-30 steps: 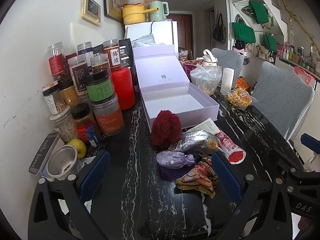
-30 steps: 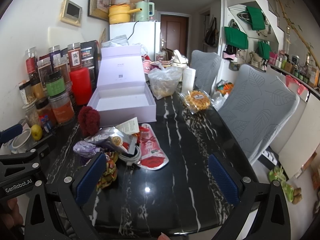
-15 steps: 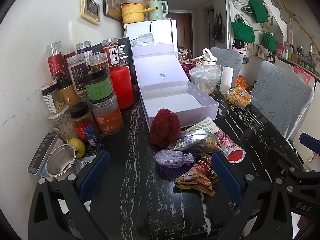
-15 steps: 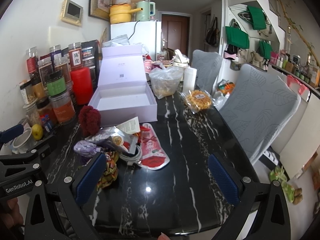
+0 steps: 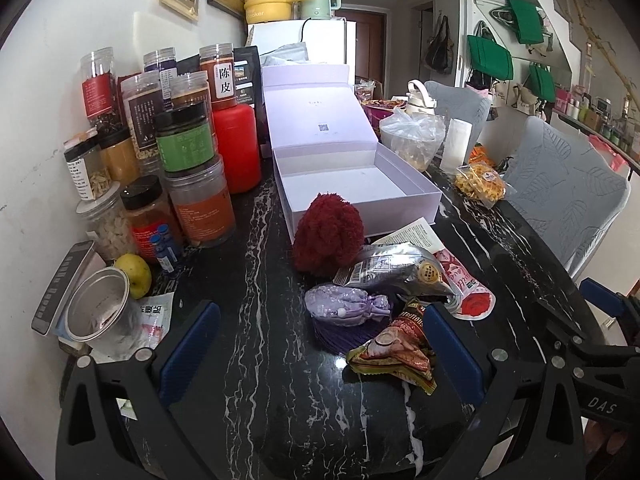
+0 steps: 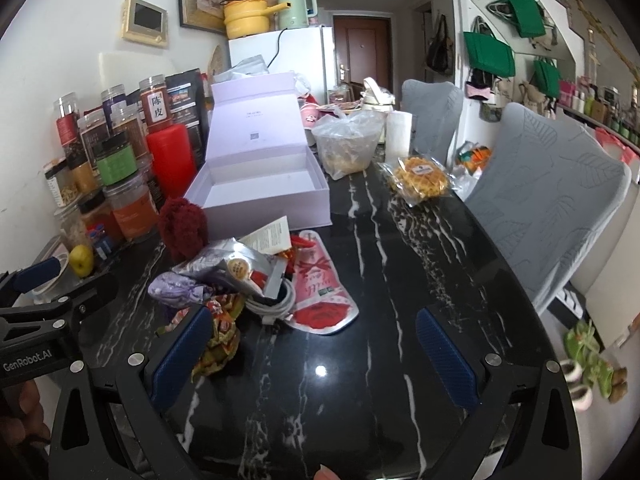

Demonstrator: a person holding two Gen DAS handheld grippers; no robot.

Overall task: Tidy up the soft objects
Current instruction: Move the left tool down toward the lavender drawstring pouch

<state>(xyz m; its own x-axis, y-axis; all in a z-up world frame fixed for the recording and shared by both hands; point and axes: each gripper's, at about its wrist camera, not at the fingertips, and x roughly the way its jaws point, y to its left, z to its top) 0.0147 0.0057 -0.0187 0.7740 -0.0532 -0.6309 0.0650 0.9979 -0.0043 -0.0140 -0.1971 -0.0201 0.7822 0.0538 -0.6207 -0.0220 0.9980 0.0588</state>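
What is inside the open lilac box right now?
The lilac box shows only bare white floor; the strip behind its near wall is hidden in both views.

Black skeletal gripper frames, silver screws, blue ribbed fingers point(image 5: 188, 344), white "DAS" and "GenRobot.AI" lettering.

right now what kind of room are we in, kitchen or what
Most likely a home dining area beside a kitchen: a black marble table with covered dining chairs, food jars stacked against the wall, and a white fridge behind with a yellow pot on top.
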